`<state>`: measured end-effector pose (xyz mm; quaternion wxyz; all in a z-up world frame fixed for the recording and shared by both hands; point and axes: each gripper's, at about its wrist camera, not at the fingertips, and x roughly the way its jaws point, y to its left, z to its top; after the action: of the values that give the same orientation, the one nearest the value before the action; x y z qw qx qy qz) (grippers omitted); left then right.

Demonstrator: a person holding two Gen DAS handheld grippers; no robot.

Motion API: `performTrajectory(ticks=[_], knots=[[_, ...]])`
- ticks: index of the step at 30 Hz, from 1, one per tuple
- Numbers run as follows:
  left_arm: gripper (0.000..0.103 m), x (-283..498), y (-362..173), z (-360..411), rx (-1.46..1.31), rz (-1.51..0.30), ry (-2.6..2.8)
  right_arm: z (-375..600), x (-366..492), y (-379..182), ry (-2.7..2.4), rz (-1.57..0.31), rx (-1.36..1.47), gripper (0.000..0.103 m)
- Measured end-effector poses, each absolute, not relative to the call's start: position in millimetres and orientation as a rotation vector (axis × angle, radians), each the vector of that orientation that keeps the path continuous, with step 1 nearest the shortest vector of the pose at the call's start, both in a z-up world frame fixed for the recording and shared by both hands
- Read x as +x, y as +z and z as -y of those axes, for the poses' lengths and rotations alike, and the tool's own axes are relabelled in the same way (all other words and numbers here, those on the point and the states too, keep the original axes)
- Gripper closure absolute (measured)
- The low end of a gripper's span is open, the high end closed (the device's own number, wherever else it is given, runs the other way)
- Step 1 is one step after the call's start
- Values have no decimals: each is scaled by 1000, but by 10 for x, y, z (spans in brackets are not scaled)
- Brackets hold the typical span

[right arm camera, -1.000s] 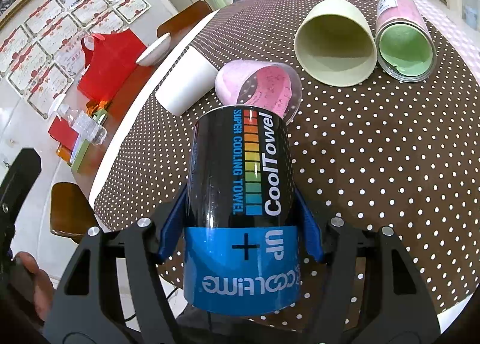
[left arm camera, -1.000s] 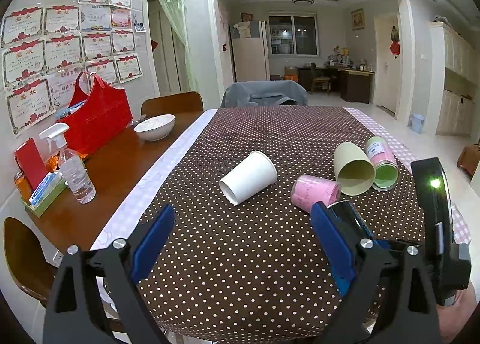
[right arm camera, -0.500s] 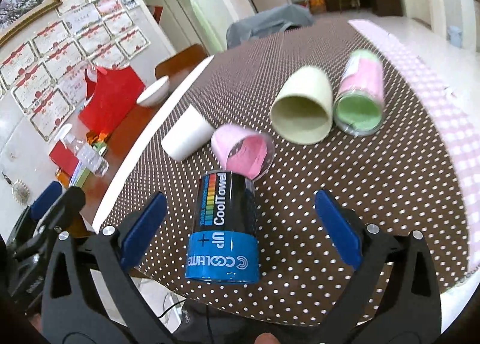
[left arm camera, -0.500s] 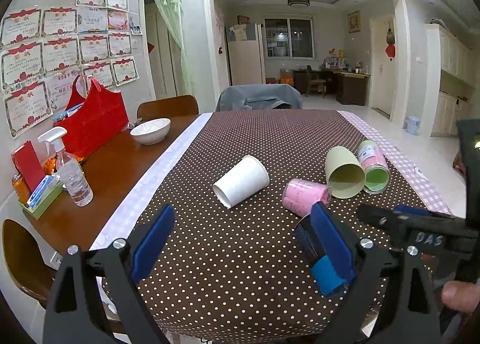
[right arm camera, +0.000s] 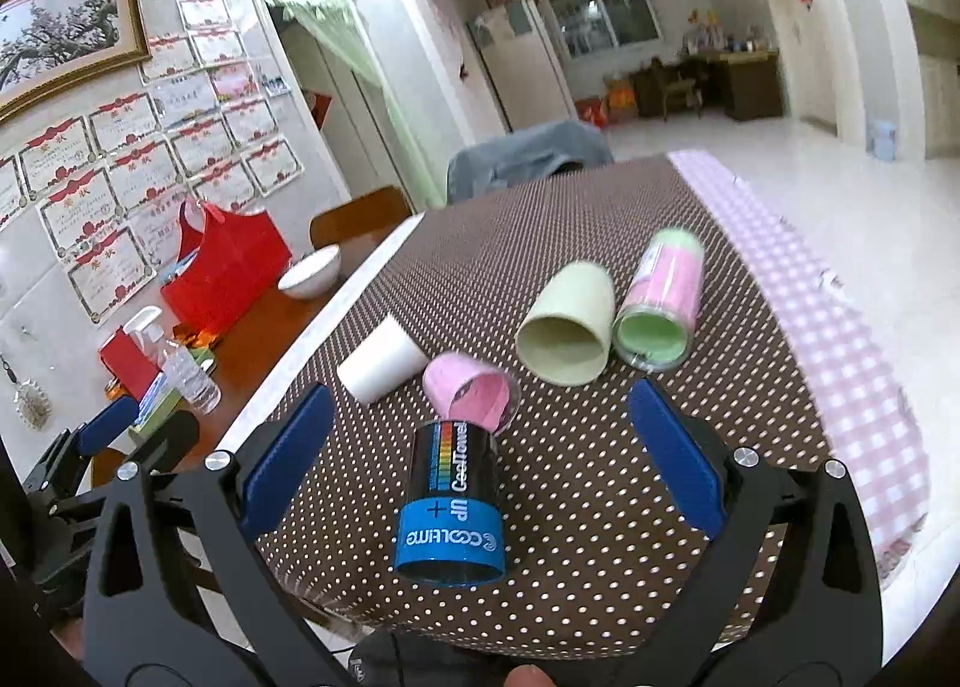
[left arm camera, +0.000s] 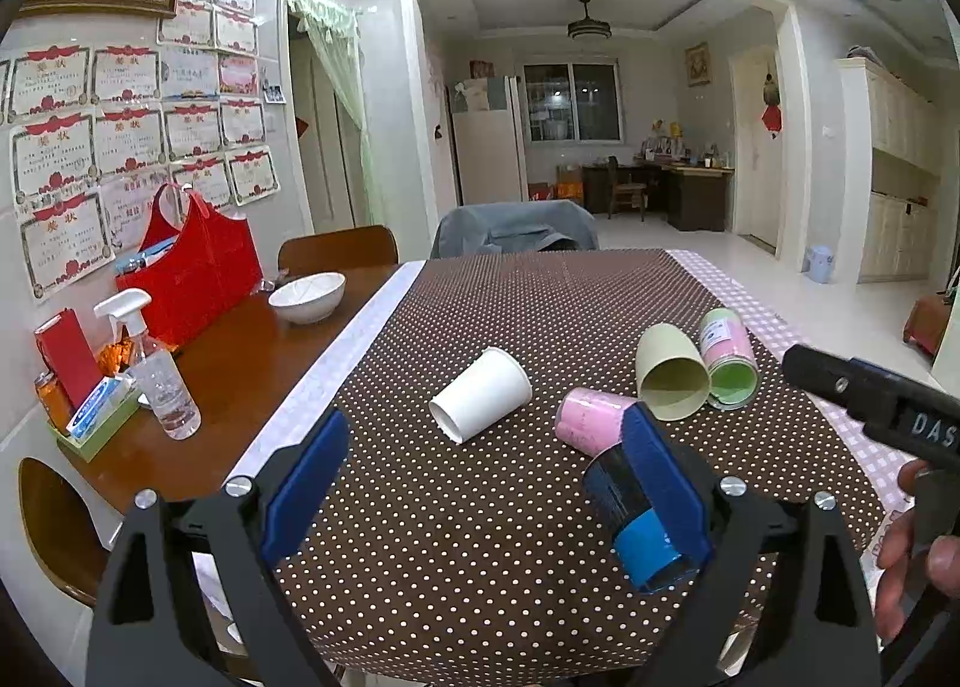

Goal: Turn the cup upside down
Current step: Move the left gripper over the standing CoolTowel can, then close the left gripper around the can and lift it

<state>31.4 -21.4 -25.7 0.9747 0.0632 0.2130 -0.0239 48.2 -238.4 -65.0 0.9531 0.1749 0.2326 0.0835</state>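
Here the black-and-blue cup (right arm camera: 450,498) stands on the dotted tablecloth (right arm camera: 576,243) with its lettering inverted, the blue band at the bottom nearest the camera. The right gripper (right arm camera: 480,447) is spread wide, its blue pads on either side of the cup and clear of it; the cup sits between the fingers, slightly nearer the left pad (right arm camera: 288,453). Just behind the cup, touching or nearly touching its far end, lies the pink cup (right arm camera: 471,396) on its side. To the left of the pink cup lies the white paper cup (right arm camera: 381,366), also on its side. Farther back and right of the black-and-blue cup lie the cream cup (right arm camera: 567,330), mouth toward the camera, and just beside it the pink-and-green container (right arm camera: 657,306).

In the left wrist view the left gripper (left arm camera: 486,483) is spread apart too, holding nothing. The black-and-blue cup (left arm camera: 636,525) shows partly behind its right pad (left arm camera: 663,483), well off from the middle of that gripper.
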Motion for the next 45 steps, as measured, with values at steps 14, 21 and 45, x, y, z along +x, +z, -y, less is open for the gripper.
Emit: performTrajectory(ticks=[14,21,45], knots=[[12,252,-278,319,136,-465,-85,2457,233,-499,126,-405,283,6],[12,459,-417,480,114,-570,-132,2580,367,-638,115,-447,294,6],[12,1659,-1267,915,-49,-1122,-170,3082,1168,-1186,138,-603,403,6]])
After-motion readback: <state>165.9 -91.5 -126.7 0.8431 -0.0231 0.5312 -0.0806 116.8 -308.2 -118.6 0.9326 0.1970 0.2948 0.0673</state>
